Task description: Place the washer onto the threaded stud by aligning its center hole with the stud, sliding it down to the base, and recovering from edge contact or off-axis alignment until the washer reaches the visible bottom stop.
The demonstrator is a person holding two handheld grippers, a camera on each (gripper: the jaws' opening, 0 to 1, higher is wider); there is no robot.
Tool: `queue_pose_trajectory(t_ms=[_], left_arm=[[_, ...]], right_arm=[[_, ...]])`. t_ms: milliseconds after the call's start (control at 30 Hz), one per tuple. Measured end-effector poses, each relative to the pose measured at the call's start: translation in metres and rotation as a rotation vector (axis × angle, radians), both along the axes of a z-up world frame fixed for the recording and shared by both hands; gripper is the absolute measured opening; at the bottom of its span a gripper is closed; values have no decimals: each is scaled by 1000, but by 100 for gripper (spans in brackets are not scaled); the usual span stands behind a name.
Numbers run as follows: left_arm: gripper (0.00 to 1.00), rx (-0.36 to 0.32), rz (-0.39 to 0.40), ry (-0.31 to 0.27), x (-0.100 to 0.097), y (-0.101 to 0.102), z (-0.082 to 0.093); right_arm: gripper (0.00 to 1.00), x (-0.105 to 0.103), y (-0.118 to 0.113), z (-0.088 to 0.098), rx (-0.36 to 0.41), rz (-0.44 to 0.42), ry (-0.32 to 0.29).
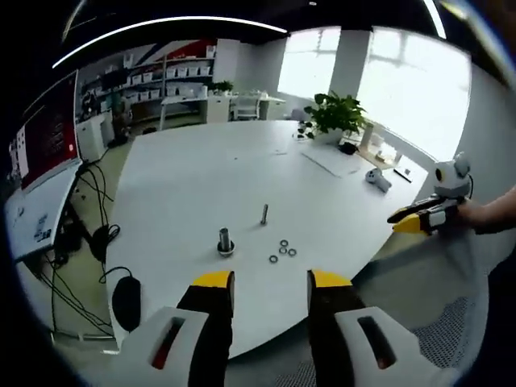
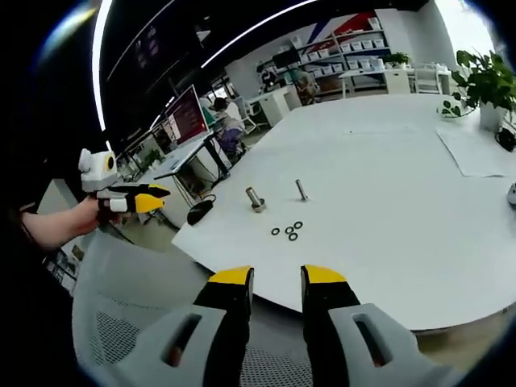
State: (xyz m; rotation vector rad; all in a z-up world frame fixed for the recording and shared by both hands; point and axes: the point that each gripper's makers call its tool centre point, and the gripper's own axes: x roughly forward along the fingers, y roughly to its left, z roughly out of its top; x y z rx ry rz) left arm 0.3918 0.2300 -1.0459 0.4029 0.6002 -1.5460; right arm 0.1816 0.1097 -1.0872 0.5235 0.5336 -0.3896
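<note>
Washers [image 1: 282, 251] lay loose mid-frame on worktop [image 1: 193, 177] beside bare stud [image 1: 264, 214]; left tool [image 1: 270, 282] and right tool [image 2: 278, 278] gaped empty, nothing started.

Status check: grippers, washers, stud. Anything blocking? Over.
Left gripper and right gripper open, empty, short of the table. Washers loose beside the stud; none threaded. Approach unobstructed.

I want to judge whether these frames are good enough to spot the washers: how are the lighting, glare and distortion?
Left gripper view: the windows are blown out, the white table is evenly lit, and the washers are tiny but distinct. Right gripper view: fisheye bends the table edge, the ceiling strip light streaks, and the washers are small and sharp enough.
</note>
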Motion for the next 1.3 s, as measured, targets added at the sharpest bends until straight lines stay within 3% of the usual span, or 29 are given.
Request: queue_pose_trajectory(t_ms=[100,200,300,400,600,1067,1300], left_arm=[[34,-20,-19,30,-4,3,-2],[33,4,-56,44,-8,9,-19],[33,-12,-72,43,-9,10,-15],[32,-20,-83,87,-13,11,-14],[32,-37,-92,84,-16,17,-20],[30,-42,-98,119,-23,15,-23],[27,-52,-109,108,-25,15,-21]], right_arm=[[27,-2,1,1,-14,-9,25],[27,-6,-2,-4,-27,-24,67],[27,-12,-3,-10,-30,-42,117],[27,-17,-7,-18,-9,-52,137],[27,-18,-2,-21,16,-36,182],[27,-19,3,-28,39,-17,213],[27,-23,2,-33,45,-20,214]])
